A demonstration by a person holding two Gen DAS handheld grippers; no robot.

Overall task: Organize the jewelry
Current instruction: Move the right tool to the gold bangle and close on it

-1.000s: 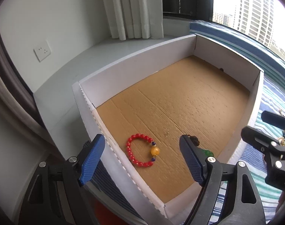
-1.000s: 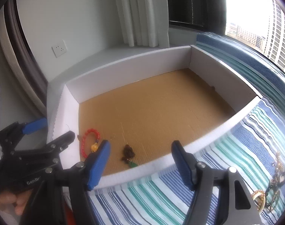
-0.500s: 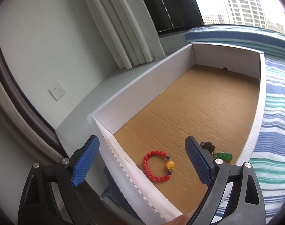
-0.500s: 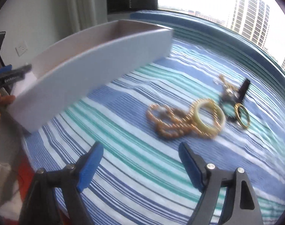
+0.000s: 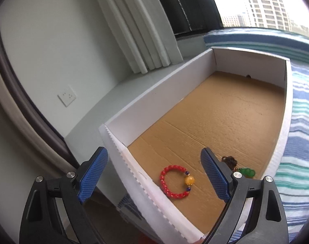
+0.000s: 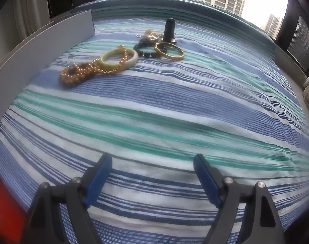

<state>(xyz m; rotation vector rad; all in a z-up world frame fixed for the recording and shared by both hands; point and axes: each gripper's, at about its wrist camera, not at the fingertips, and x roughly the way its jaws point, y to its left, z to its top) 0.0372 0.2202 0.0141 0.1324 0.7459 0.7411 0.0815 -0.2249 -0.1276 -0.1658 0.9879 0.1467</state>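
Note:
A white box point(image 5: 154, 95) with a brown cardboard floor holds a red bead bracelet point(image 5: 174, 180) with an amber bead and a dark piece with a green pendant point(image 5: 246, 171). My left gripper point(image 5: 154, 174) is open and empty, over the box's near corner. In the right wrist view, loose jewelry lies far ahead on the striped cloth point(image 6: 164, 109): an amber bead necklace point(image 6: 81, 73), a cream bangle point(image 6: 119, 59), black beads point(image 6: 146, 50), a gold bangle point(image 6: 169, 50). My right gripper point(image 6: 152, 177) is open and empty, low over the cloth.
A black cylindrical stand point(image 6: 169, 30) stands behind the jewelry. The box's outer wall point(image 6: 38, 48) runs along the left of the cloth. A wall with a socket point(image 5: 67, 95) and a curtain point(image 5: 138, 30) lie beyond the box.
My right gripper has swung right, away from the box, and now faces the loose jewelry on the cloth. My left gripper has turned slightly, staying over the box corner.

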